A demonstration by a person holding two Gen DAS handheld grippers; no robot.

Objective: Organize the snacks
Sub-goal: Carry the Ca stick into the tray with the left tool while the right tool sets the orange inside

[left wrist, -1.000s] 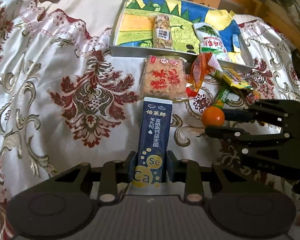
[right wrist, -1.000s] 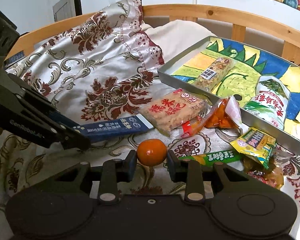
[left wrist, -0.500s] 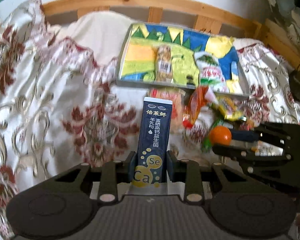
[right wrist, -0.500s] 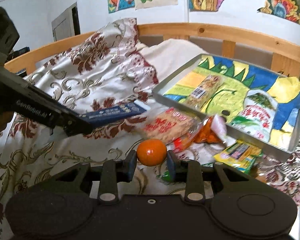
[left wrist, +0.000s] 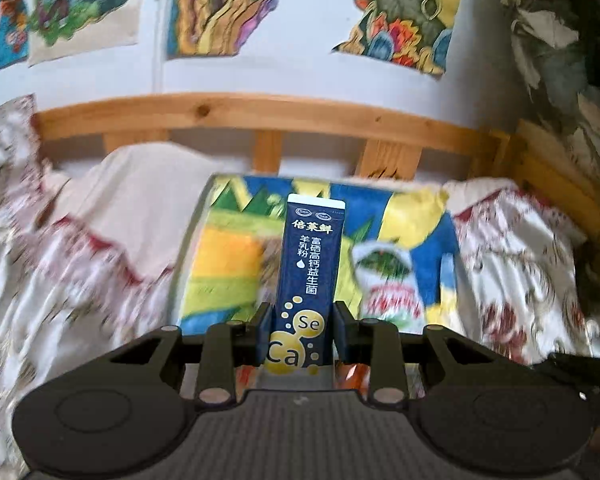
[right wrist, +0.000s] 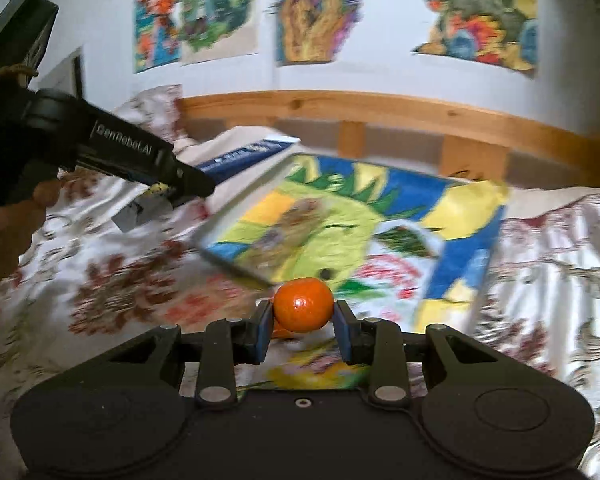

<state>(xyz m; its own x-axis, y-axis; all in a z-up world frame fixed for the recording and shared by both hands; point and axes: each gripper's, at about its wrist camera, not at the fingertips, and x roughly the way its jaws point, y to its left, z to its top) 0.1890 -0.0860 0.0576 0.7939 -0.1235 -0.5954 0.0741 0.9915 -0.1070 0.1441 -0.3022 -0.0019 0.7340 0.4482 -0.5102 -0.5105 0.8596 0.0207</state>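
Tangerine [right wrist: 303, 309] clamped in right gripper [right wrist: 303, 326] shows only there; left gripper [left wrist: 302, 336] grips navy carton [left wrist: 308, 288].

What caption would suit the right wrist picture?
Right gripper carries a small round orange fruit toward the colourfully lined metal tray on the bed.

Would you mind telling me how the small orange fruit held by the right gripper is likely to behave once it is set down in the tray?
The orange fruit looks round and glossy, so it will probably roll once released. The right gripper pinches it only at its sides, so it may slip. The tray has a raised rim, which should likely stop it.
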